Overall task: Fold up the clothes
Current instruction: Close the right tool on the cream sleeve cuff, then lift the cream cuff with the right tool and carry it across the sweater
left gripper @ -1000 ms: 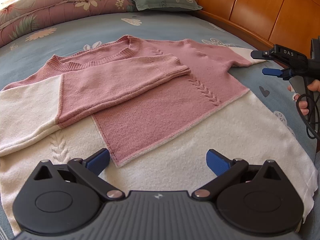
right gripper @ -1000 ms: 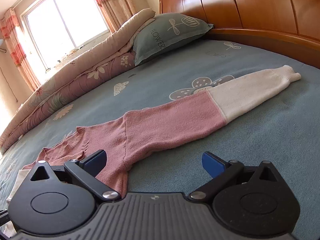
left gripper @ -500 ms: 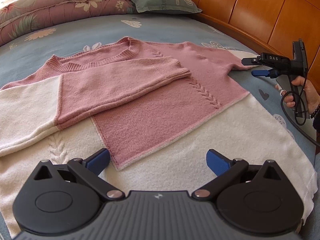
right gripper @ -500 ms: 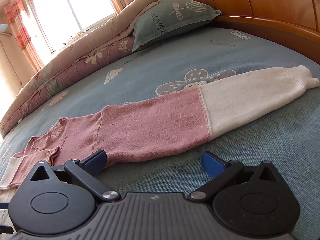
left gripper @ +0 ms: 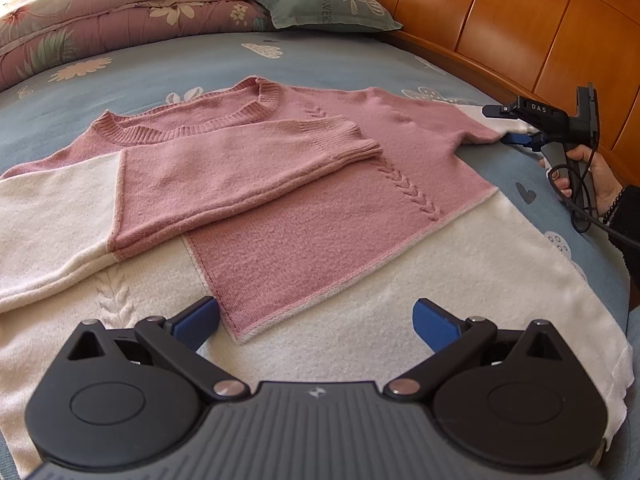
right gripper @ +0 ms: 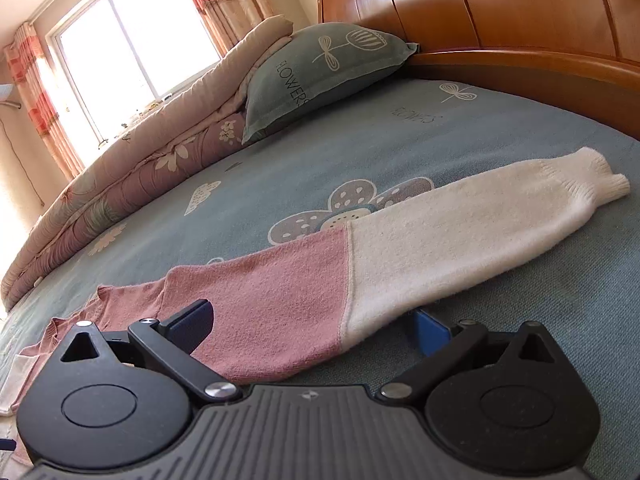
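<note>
A pink and cream sweater (left gripper: 312, 208) lies flat, front up, on the blue bed sheet (left gripper: 160, 68). Its left sleeve (left gripper: 224, 176) is folded across the chest. My left gripper (left gripper: 316, 322) hovers open over the cream hem, holding nothing. The other sleeve (right gripper: 440, 240) stretches out straight toward the headboard, pink near the shoulder and cream to the cuff. My right gripper (right gripper: 312, 326) is open and low at this sleeve, whose near edge lies between the fingers at the pink-cream seam. In the left wrist view a hand (left gripper: 600, 184) holds the right gripper (left gripper: 506, 125).
A grey-green pillow (right gripper: 320, 76) and a rolled floral quilt (right gripper: 132, 184) lie along the far side of the bed. The wooden headboard (left gripper: 520, 20) runs close behind the outstretched sleeve. A bright window (right gripper: 132, 48) with curtains is beyond the quilt.
My right gripper has moved forward and down to the outstretched sleeve, whose edge now sits between its open fingers. The left gripper and the sweater body have stayed put.
</note>
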A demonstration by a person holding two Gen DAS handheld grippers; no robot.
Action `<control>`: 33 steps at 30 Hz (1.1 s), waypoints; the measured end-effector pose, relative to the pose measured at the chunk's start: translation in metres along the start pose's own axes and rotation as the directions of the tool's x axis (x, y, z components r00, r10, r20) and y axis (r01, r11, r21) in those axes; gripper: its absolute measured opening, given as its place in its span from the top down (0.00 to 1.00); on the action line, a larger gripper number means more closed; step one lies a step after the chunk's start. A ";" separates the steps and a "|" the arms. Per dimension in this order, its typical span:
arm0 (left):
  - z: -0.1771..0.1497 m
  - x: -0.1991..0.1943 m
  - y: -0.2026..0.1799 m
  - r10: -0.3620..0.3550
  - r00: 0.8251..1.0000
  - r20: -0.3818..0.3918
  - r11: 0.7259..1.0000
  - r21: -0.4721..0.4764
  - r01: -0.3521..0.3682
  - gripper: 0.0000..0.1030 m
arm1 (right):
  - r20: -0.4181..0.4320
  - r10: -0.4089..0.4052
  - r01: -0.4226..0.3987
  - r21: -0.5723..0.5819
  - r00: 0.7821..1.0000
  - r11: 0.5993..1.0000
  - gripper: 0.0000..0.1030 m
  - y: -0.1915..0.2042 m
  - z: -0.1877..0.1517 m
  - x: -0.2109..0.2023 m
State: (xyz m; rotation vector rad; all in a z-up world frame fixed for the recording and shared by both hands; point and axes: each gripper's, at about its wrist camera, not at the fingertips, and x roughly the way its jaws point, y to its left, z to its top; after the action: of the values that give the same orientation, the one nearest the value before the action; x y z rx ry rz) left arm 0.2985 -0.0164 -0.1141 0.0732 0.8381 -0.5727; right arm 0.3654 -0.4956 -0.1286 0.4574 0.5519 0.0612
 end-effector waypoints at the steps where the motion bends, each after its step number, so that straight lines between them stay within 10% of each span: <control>1: 0.000 0.000 0.000 -0.001 1.000 0.002 1.000 -0.001 0.001 0.01 | 0.005 0.008 -0.008 0.011 1.000 1.000 0.00 -0.003 0.002 0.001; 33: -0.002 0.003 0.003 -0.016 0.999 0.044 0.999 0.031 0.014 0.01 | 0.157 0.101 -0.118 0.104 0.982 0.988 0.00 -0.026 0.043 0.031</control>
State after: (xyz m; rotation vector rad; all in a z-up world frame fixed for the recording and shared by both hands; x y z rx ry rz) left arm 0.3004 -0.0148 -0.1178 0.0820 0.7874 -0.5995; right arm 0.4129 -0.5305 -0.1223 0.5974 0.3814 0.1006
